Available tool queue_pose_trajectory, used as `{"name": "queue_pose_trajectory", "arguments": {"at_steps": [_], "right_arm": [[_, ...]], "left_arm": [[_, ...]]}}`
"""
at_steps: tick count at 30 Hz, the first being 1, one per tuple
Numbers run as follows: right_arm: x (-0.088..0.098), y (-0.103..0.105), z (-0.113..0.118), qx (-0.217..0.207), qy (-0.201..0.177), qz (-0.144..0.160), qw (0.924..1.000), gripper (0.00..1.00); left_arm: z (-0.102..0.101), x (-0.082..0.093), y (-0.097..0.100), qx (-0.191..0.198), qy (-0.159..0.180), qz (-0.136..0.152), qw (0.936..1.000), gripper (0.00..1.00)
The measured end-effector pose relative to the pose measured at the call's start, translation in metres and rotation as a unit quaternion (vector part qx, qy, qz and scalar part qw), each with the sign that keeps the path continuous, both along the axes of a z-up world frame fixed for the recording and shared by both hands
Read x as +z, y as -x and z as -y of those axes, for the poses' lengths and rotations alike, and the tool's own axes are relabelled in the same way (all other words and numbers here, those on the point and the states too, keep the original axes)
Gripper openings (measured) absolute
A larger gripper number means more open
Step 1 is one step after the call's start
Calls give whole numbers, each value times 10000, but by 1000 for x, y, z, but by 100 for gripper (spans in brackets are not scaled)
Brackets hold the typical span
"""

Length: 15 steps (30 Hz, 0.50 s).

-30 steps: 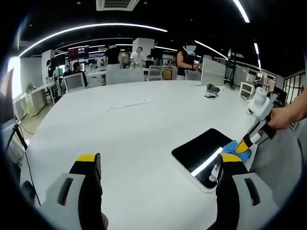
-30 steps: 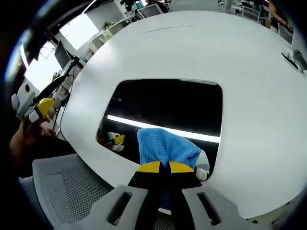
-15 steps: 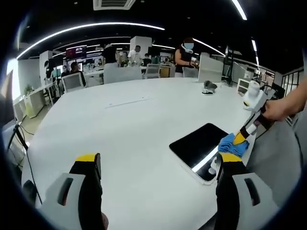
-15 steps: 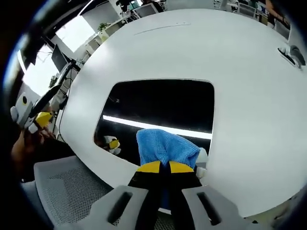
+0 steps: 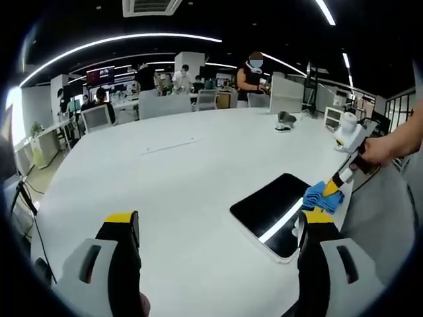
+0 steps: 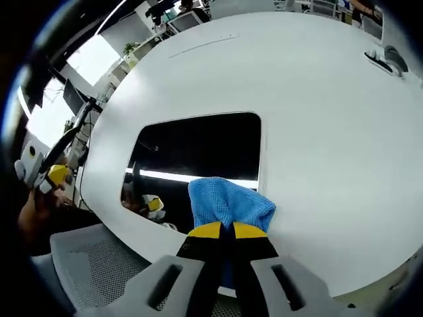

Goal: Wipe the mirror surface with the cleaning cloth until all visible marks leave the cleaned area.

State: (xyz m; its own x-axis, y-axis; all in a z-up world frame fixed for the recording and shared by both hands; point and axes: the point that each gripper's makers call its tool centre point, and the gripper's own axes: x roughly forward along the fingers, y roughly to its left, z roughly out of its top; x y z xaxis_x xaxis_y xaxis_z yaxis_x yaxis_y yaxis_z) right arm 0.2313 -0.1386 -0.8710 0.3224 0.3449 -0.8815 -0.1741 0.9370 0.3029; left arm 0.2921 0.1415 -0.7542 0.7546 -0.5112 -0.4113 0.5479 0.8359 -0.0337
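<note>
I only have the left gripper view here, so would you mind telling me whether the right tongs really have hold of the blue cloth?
Observer: Yes, in the right gripper view the right tongs are shut on the blue cloth.
Operator: Where does the cloth sit on the mirror?
Observer: At the mirror's near edge, by a corner, partly over the white table.
Operator: Anything visible in the glass?
Observer: A bright light strip reflected across it, and a reflected yellow-tipped gripper beside the cloth.
</note>
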Motion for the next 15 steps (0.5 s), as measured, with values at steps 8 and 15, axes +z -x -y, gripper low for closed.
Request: {"name": "queue_pose_trajectory", "arguments": {"at_steps": [8,15], "right_arm": [[1,-1,-1,-3,25,0,10000,0],[1,-3,-1,9,83,-14,10000,0]], "left_arm": [[1,1,-5,-69,-32,-7,10000,99],[-5,5,-10,14,80,-19,10000,99]]}}
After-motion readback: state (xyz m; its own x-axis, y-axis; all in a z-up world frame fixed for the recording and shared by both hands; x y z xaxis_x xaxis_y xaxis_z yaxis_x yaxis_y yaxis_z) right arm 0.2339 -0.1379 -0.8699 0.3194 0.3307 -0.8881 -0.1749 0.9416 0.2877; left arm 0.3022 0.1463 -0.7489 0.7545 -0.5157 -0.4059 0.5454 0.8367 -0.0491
